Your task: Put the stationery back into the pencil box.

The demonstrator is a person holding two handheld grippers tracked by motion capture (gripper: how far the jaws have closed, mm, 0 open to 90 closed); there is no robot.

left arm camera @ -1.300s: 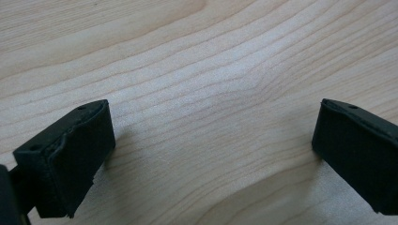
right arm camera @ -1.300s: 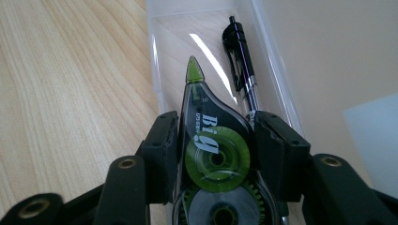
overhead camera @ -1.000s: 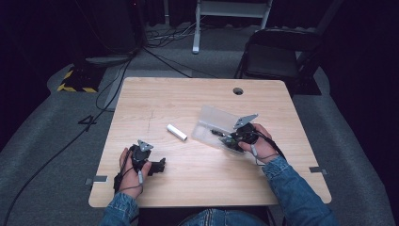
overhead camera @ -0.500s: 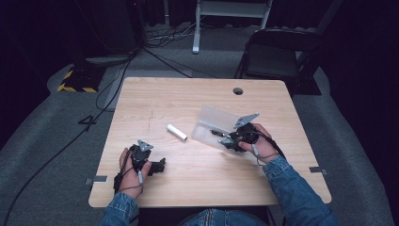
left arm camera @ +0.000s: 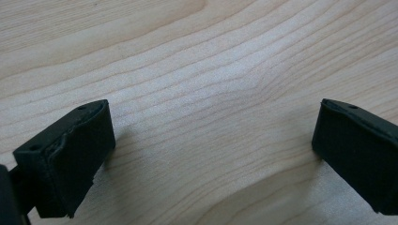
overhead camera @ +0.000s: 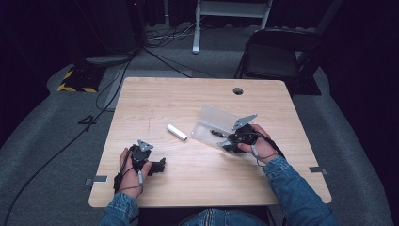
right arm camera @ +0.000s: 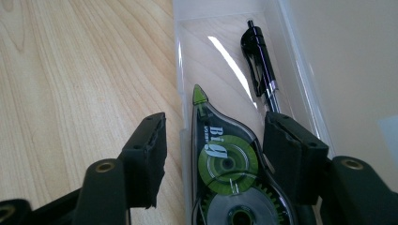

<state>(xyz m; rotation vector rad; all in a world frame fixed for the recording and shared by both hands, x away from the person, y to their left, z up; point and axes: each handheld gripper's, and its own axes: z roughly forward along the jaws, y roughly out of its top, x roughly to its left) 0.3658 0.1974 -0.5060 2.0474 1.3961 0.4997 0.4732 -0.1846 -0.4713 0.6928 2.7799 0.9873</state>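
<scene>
Table (overhead camera: 197, 99): light wood, person seated at near edge.
Case (overhead camera: 214, 117): clear plastic, open, right of centre, long axis diagonal across table.
Right gripper (overhead camera: 231, 141): at case's near end, jaws just been opening, now apart and released; tape roller between them, pads clear of it.
Left gripper (overhead camera: 159, 165): on bare wood near front-left, jaws wide, nothing between.
Tape roller (right arm camera: 225, 164): green-and-clear, flat in case, long axis along case, green tip pointing away from right gripper.
Pen (right arm camera: 260, 61): black, in case beside roller, parallel.
White tube (overhead camera: 177, 132): on table left of case, apart from it.
</scene>
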